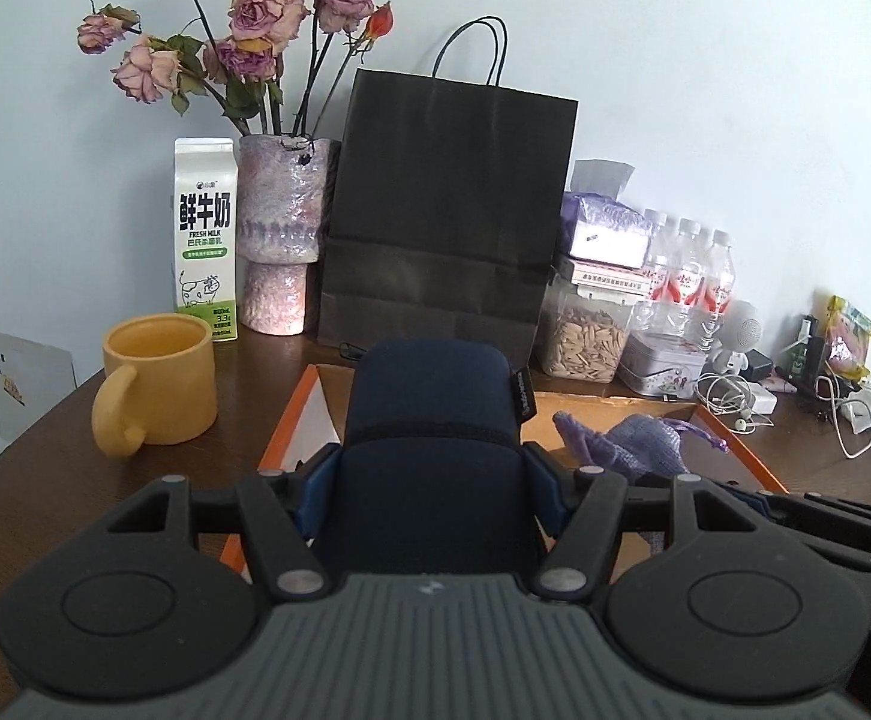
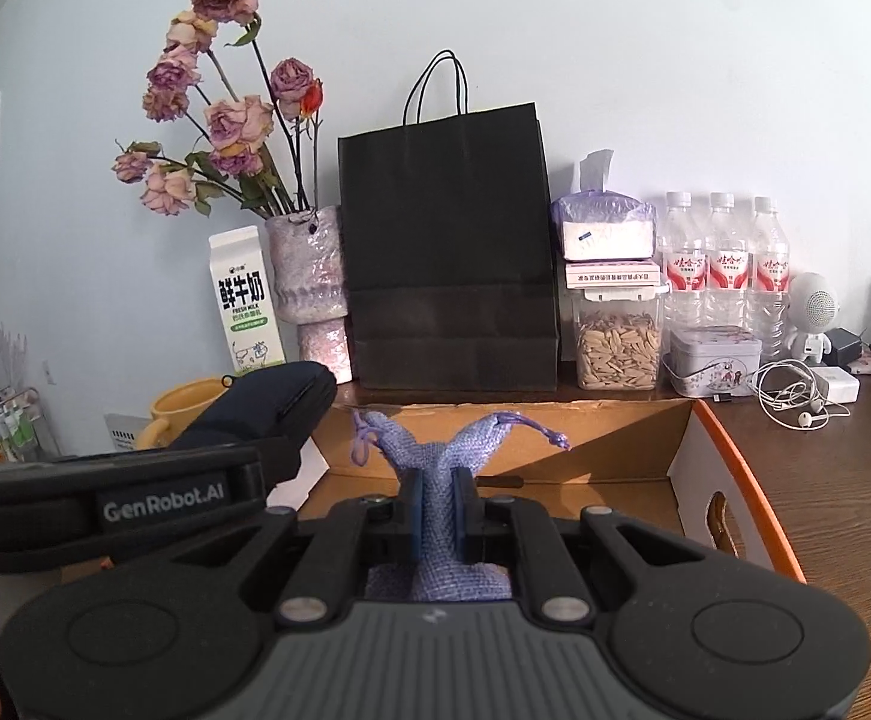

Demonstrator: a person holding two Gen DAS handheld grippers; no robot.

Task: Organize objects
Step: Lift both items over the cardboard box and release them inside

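Note:
My left gripper (image 1: 429,480) is shut on a dark navy case (image 1: 429,420) and holds it over the left part of the orange-edged cardboard box (image 1: 729,450). The case also shows in the right wrist view (image 2: 255,414), at the left. My right gripper (image 2: 438,510) is shut on a purple drawstring pouch (image 2: 435,462) and holds it over the box (image 2: 729,462). The pouch shows in the left wrist view (image 1: 633,444), to the right of the case.
At the back stand a black paper bag (image 1: 447,216), a milk carton (image 1: 204,240), a vase of dried roses (image 1: 276,228), a seed jar (image 1: 582,336), a tin (image 1: 663,366) and water bottles (image 1: 687,276). A yellow mug (image 1: 156,384) sits left. Cables and earphones (image 2: 795,402) lie right.

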